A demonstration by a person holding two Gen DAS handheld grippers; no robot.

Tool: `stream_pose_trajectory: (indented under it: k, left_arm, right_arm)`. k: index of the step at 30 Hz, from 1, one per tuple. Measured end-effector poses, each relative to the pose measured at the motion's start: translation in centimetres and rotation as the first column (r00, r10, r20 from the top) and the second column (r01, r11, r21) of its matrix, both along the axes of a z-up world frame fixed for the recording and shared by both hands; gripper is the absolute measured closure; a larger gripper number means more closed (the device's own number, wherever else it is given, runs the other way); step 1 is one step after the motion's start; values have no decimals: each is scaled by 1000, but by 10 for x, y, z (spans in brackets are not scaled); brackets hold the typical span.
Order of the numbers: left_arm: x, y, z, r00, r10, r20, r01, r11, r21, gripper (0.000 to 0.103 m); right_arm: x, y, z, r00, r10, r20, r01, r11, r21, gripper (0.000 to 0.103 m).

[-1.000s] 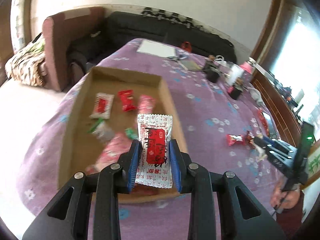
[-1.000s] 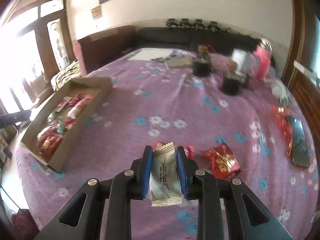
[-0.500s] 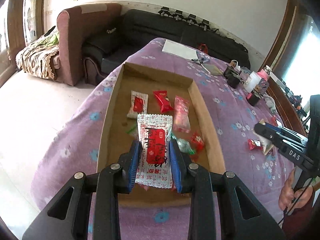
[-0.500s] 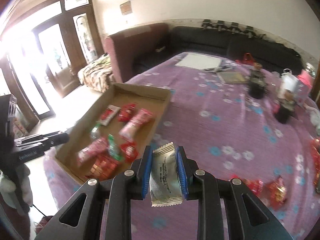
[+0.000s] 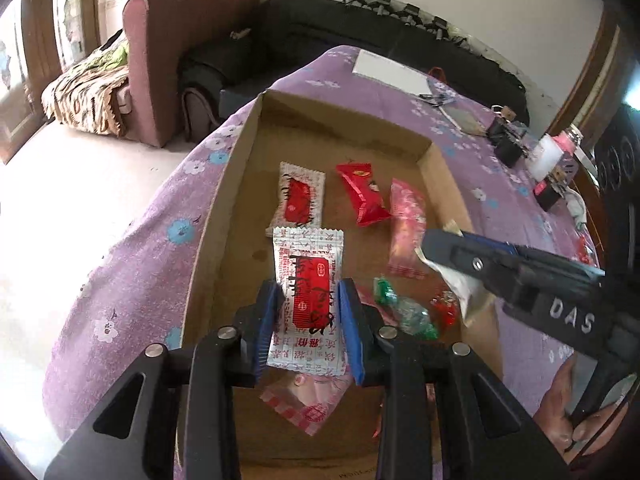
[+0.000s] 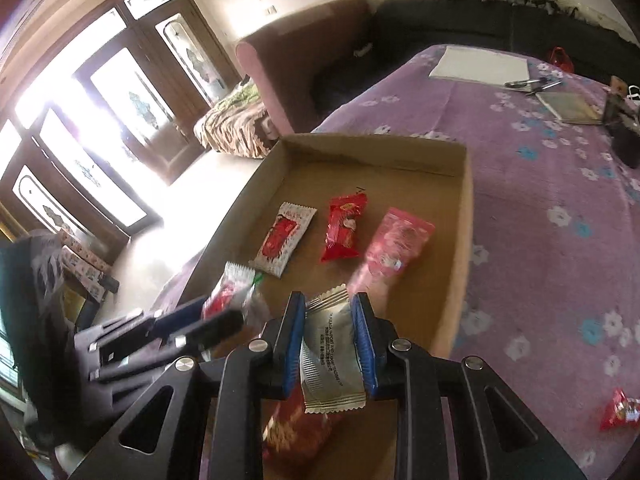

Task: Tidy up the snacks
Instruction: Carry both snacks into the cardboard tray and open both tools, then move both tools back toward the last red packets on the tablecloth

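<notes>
Both grippers are over the cardboard tray (image 5: 240, 168) on the purple flowered tablecloth (image 6: 552, 208), each w/ a snack clamped. Left gripper (image 5: 308, 312) pinches a white-and-red packet (image 5: 310, 280) between its blue pads, packet upright, hanging above the tray's near end. Right gripper (image 6: 330, 332) pinches a cream/silver wrapper (image 6: 330, 344) w/ small black print, also above the tray, nearer its right wall. In the left wrist view the right gripper's black body marked DAS comes in from the right, a hand (image 5: 560, 412) on it below. Lying in the tray: a small white-and-red packet (image 6: 284, 238), a red packet (image 6: 344, 226), a pink packet (image 6: 394, 242), green-wrapped candy (image 5: 404, 312), more red and pink ones at the near end. One red packet (image 6: 618, 410) lies out on the cloth, well apart from the tray.
</notes>
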State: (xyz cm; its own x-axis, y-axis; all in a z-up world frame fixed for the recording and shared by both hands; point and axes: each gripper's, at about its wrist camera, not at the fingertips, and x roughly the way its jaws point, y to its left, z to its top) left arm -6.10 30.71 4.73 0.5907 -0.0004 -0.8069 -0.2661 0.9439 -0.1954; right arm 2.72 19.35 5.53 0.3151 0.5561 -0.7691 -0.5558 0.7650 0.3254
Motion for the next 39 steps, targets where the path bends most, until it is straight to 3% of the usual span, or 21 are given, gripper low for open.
stream_pose_trajectory:
  k: [7,14,17,22,27,39]
  left_arm:
    - [-3,12,-3,1000,26,-11,-26,999,-29,72]
    - [-22,8,9,999,31,34,-30,999,-35,69]
    - [-32,-3,17,997,34,66,-34,999,-4,50]
    - [-50,-38,32,993,24,115,-40,989,142,50]
    - [-66,-67,39,989,9,147,-42,974,222,48]
    - [-83,-102,40,989,-19,146,-22,962,273,48]
  right_arm:
    - [13,24,-4,1000,-14,7,14,1000,-13,75]
    - [0,1,10,995,-49,85,49,999,-7,68]
    - [-10,-15,18,991,-60,117,61,998,-2,65]
    - [-35,-43,27,981,-84,176,86,996,-2,56]
    - [-61,-71,27,960,-116,253,125,992,-18,49]
    - [-99,-116,22,935,-145,324,167,985,-42,39]
